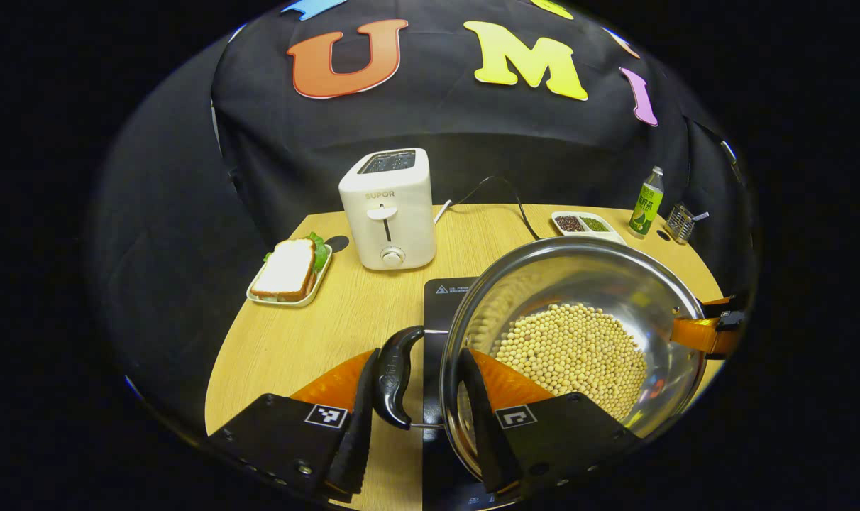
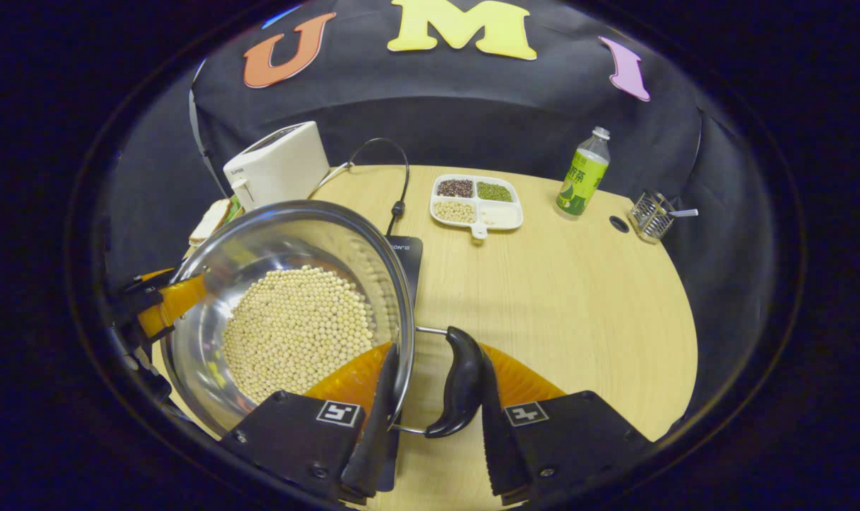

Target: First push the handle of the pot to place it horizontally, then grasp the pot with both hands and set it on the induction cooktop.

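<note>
The pot [image 1: 579,348], with pale beans in its bottom, sits over the black cooktop [image 1: 448,291] with its rim near the table's [image 2: 579,298] front edge. The left gripper [image 1: 419,397] is closed across the pot's wall and its black side handle [image 1: 396,376]; the right gripper [image 2: 430,397] clamps wall and handle [image 2: 462,383] likewise. Wide bare wood lies to the pot's right, with one toaster [image 1: 391,209], one sandwich plate [image 1: 288,273], one divided dish [image 2: 476,202], one bottle [image 2: 581,174] and one wire holder [image 2: 650,216] towards the back edge.

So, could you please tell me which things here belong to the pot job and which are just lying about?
Job: pot of beans, its handles, induction cooktop, left gripper, right gripper.

Lying about: toaster, sandwich, divided dish, bottle, wire holder.
</note>
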A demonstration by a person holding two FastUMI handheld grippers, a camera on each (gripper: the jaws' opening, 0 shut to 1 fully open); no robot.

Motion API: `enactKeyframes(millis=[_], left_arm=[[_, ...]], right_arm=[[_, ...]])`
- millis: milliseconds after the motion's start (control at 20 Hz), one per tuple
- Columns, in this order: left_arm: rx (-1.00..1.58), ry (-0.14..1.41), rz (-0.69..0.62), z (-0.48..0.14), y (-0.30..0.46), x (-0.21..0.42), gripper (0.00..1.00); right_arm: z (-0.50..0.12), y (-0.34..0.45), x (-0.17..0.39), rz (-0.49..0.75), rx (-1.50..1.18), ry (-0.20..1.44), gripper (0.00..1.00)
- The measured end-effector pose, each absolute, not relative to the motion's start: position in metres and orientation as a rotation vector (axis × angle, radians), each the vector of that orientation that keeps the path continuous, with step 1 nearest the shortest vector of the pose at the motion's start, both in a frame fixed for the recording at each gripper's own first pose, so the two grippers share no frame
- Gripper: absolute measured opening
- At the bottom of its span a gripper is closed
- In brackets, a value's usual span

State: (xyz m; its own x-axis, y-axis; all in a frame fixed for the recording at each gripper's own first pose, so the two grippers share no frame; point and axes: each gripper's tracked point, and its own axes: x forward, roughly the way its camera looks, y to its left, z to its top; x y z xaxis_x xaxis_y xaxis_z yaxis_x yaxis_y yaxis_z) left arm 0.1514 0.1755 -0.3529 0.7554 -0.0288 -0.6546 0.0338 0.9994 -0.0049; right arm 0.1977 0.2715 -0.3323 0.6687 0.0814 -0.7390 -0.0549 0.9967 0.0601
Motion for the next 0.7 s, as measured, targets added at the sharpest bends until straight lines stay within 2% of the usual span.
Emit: enactKeyframes(millis=[100, 200, 250, 300, 350, 500, 600, 650, 700], left_arm=[[0.004, 0.705, -0.030, -0.354, 0.176, 0.152, 0.64], [-0.025, 0.729, -0.063, -0.360, 0.168, 0.147, 0.69], [-0.053, 0.729, -0.083, -0.360, 0.163, 0.145, 0.60], [-0.070, 0.723, -0.081, -0.360, 0.162, 0.145, 0.80], [-0.064, 0.705, -0.060, -0.355, 0.165, 0.145, 0.99], [-0.023, 0.638, -0.026, -0.338, 0.173, 0.146, 0.97], [-0.002, 0.622, -0.029, -0.331, 0.171, 0.143, 0.97], [0.004, 0.612, -0.024, -0.327, 0.171, 0.142, 0.97], [0.002, 0.605, -0.016, -0.325, 0.170, 0.142, 0.97]], right_arm=[[-0.332, 0.272, 0.200, 0.089, 0.026, 0.825, 0.60], [-0.336, 0.269, 0.199, 0.110, -0.025, 0.793, 0.67], [-0.332, 0.270, 0.199, 0.126, -0.016, 0.762, 0.77], [-0.332, 0.272, 0.199, 0.118, -0.010, 0.724, 0.87], [-0.326, 0.270, 0.200, 0.111, -0.006, 0.686, 0.86], [-0.329, 0.269, 0.199, 0.132, -0.019, 0.666, 0.86], [-0.327, 0.266, 0.201, 0.134, -0.014, 0.661, 0.92], [-0.325, 0.266, 0.201, 0.136, -0.014, 0.655, 0.89], [-0.323, 0.267, 0.200, 0.143, -0.013, 0.649, 0.92]])
